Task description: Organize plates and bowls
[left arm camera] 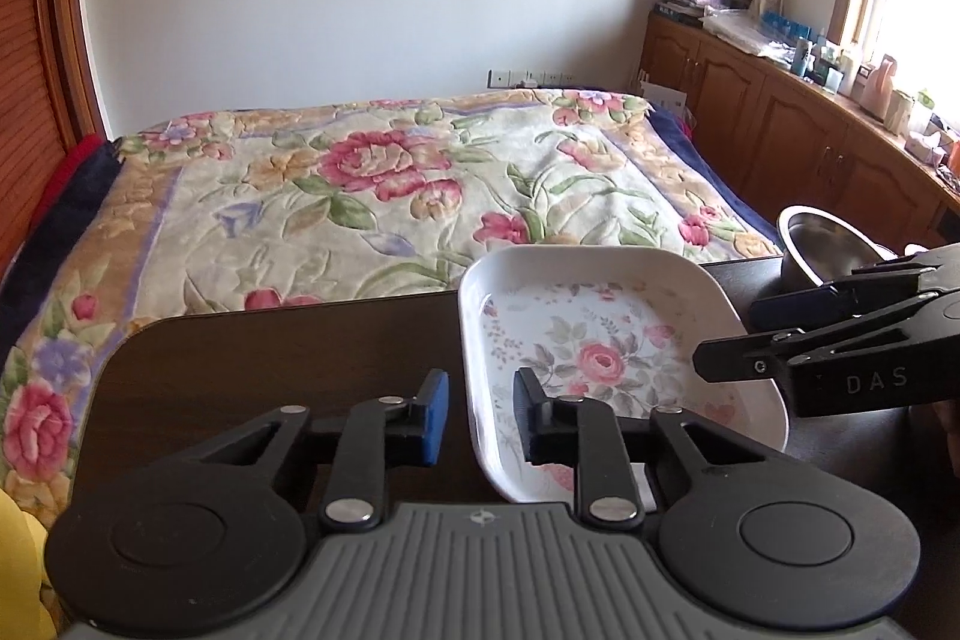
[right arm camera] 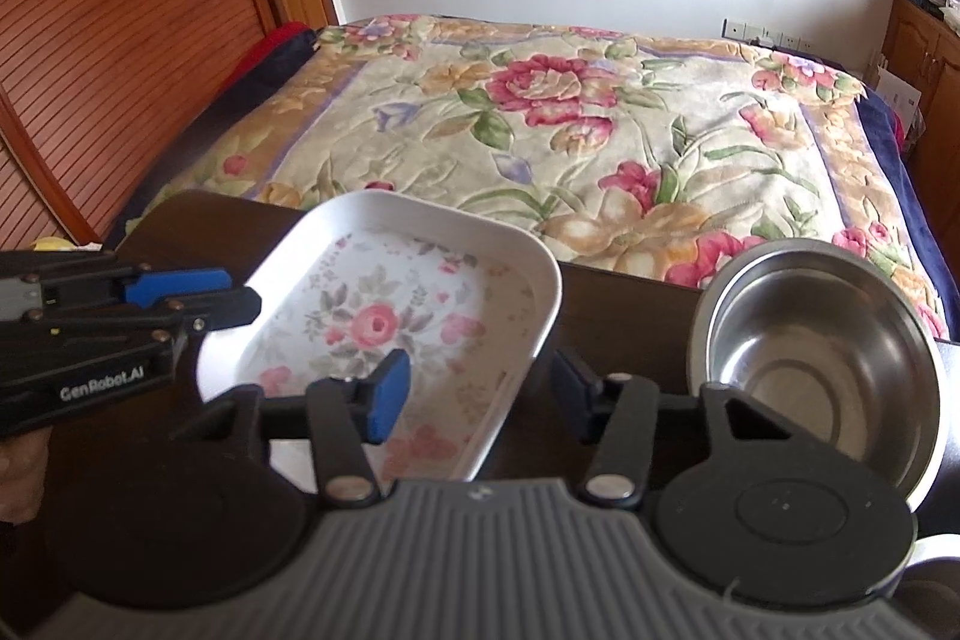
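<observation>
Two hand-held grippers (left arm camera: 481, 415) (right arm camera: 480, 391) open, straddling plate (left arm camera: 600, 340) rims

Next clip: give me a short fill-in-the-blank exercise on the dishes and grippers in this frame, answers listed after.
1. The white square plate on the dark table carries a printed ____ pattern.
2. The steel bowl is ____ inside, holding no food.
3. Both the left gripper and the right gripper have their jaws ____, gripping nothing.
4. In the right wrist view, the bowl stands to the ____ of the plate.

Answers: floral; empty; open; right
</observation>
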`<state>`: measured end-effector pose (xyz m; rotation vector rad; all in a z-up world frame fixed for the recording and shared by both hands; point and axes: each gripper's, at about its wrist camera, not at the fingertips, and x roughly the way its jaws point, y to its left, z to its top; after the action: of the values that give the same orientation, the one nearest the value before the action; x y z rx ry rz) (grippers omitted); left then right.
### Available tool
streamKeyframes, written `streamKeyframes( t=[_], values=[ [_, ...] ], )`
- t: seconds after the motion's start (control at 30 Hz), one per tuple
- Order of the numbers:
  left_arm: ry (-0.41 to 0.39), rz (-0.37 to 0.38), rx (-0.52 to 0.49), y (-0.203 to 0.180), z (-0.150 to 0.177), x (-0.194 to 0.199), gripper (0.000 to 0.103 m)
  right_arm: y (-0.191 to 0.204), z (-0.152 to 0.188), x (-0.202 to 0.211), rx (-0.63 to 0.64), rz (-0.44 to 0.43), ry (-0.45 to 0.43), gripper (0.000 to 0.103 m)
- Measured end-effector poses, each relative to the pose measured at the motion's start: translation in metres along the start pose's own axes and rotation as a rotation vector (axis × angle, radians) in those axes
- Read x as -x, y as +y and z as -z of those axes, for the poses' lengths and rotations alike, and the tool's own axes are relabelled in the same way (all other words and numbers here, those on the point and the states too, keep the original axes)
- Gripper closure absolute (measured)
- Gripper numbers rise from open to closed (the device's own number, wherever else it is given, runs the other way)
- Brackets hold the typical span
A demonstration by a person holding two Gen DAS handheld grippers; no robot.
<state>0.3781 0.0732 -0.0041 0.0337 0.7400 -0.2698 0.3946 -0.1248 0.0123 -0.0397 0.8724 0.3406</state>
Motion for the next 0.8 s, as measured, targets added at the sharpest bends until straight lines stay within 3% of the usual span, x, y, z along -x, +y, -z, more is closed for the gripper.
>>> streamKeyframes(
  t=[0.37,0.8],
  values=[
    [0.028,-0.011,0.025,0.006,0.001,-0.014,0.078,0.0,0.0,-0.008,0.016,0.011,0.038,0.056],
    [0.034,0.01,0.042,0.007,-0.001,-0.019,0.086,0.002,0.001,-0.014,-0.028,0.013,0.066,0.07]
  ],
)
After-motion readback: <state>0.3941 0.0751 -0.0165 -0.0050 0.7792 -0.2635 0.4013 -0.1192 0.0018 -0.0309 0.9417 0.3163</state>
